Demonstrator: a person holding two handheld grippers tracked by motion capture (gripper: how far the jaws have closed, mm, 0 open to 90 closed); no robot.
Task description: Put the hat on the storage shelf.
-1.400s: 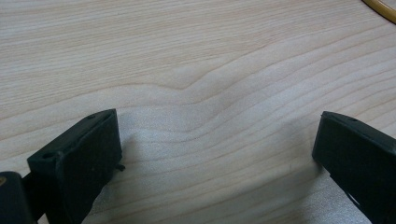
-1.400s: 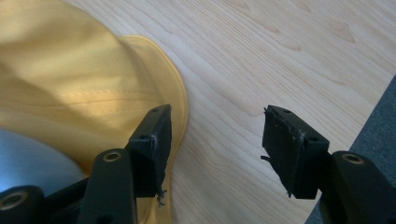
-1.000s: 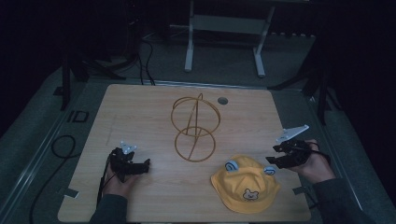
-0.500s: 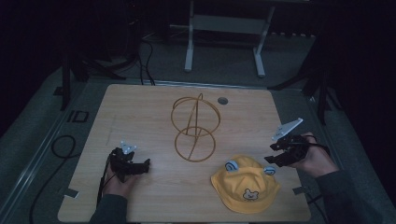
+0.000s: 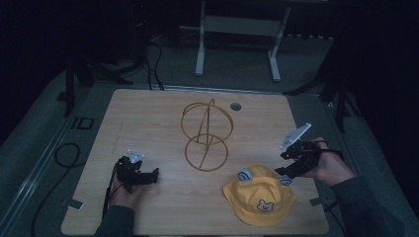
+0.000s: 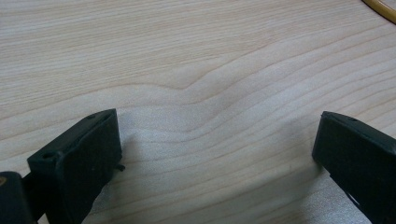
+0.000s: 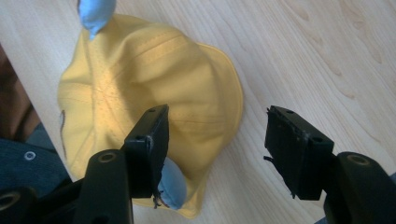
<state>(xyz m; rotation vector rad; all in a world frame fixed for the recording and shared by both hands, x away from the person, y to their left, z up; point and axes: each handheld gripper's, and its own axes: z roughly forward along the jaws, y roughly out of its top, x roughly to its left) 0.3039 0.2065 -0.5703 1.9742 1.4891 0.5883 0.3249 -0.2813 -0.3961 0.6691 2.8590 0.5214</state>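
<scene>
The letters "ID" were marked on the grey floor mat left of the table. No other text was legible.

Between the black jaws of the right gripper lies a yellow hat — plain cloth with faint stitched seams; a pale blue ear sits just below the left jaw. In the high view the hat bears a small white bear face. Between the left gripper's black jaws — pale wood table, wavy grain. The wire frame is golden.
</scene>
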